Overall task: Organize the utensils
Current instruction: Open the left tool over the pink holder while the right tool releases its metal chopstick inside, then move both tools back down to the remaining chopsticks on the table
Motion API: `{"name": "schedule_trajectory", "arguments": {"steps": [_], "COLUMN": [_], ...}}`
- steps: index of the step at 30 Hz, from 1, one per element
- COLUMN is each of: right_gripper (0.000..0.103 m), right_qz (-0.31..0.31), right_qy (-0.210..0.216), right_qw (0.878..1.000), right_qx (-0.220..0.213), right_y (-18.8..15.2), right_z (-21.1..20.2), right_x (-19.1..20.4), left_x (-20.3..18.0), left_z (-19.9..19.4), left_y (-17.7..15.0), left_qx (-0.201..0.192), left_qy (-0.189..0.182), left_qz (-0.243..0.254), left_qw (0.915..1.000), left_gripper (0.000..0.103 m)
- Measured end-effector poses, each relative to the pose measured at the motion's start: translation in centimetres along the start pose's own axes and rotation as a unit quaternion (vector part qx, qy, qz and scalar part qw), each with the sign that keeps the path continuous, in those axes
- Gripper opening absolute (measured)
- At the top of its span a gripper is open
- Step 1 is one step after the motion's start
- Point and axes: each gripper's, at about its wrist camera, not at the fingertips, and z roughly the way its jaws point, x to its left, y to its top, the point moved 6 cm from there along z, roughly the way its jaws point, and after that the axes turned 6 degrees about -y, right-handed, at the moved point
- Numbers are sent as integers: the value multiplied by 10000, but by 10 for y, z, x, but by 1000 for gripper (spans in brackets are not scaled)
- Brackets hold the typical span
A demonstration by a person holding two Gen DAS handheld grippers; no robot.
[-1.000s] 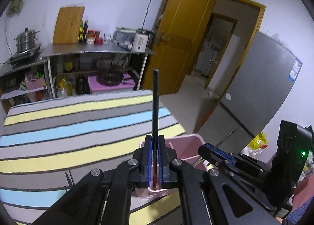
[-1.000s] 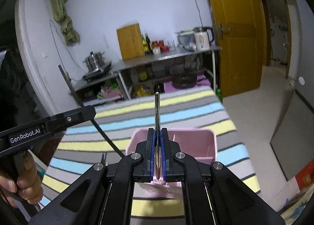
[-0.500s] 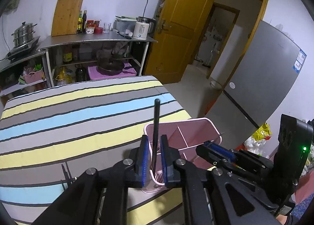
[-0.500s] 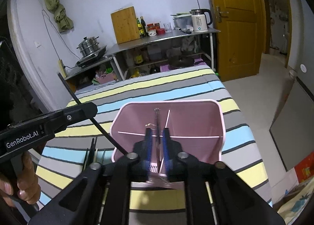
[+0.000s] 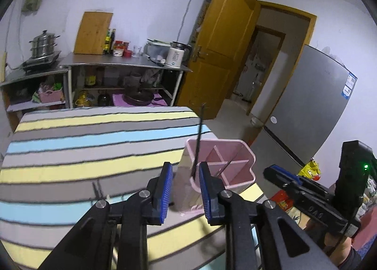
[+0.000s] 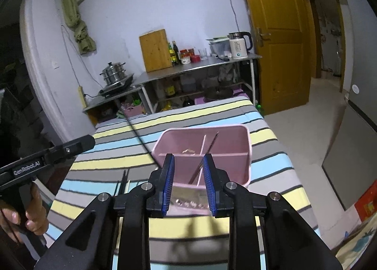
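A pink divided utensil holder [image 5: 235, 177] [image 6: 235, 168] stands near the right edge of the striped table. A black chopstick [image 5: 199, 133] [image 6: 139, 133] leans in its left compartment. A thin metal utensil [image 6: 211, 147] [image 5: 223, 168] leans against a divider. My left gripper [image 5: 185, 175] is just in front of the holder with its jaws opening; the chopstick shows between the pads but they do not press it. My right gripper [image 6: 188, 164] is also opening, with nothing gripped and the metal utensil beyond it. More black chopsticks [image 5: 96, 190] [image 6: 122, 183] lie on the cloth to the left.
The striped tablecloth [image 5: 82, 143] covers the table, whose right edge drops to the floor beside the holder. Behind stand a steel shelf [image 5: 122, 65] with a kettle, pots and bottles, a wooden door [image 5: 223, 46] and a grey refrigerator [image 5: 311, 105]. A hand [image 6: 35, 218] holds the left gripper.
Both grippers let go of their utensils, which now stand in the pink holder. Both sets of jaws have spread, and both grippers have drawn back from the holder.
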Motion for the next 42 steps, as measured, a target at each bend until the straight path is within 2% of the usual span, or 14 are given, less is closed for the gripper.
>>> {"name": "schedule_trajectory", "arguments": {"steps": [9, 17, 23, 30, 36, 42], "right_gripper": [26, 26, 25, 25, 25, 25], "right_qz": [-264, -443, -512, -680, -715, -737], "right_qy": [251, 405, 480, 595, 685, 662], "right_qw": [9993, 9981, 9972, 9946, 9919, 9889], "right_qx": [-46, 124, 247, 501, 798, 1111], "right_y": [-36, -65, -78, -95, -112, -123], "right_z": [-27, -36, -34, -20, -1, 28], "right_x": [29, 46, 57, 71, 80, 90], "left_x": [34, 54, 67, 82, 100, 123], "left_z": [-50, -74, -81, -71, -48, -19], "left_y": [-51, -101, -123, -133, -145, -142], "left_qx": [-255, -103, 21, 204, 491, 700], "left_qy": [347, 661, 772, 898, 1058, 1163], "left_qz": [-274, -484, -653, -850, -957, -1090], "left_qw": [9987, 9966, 9949, 9921, 9886, 9847], "left_gripper": [23, 23, 23, 23, 23, 23]}}
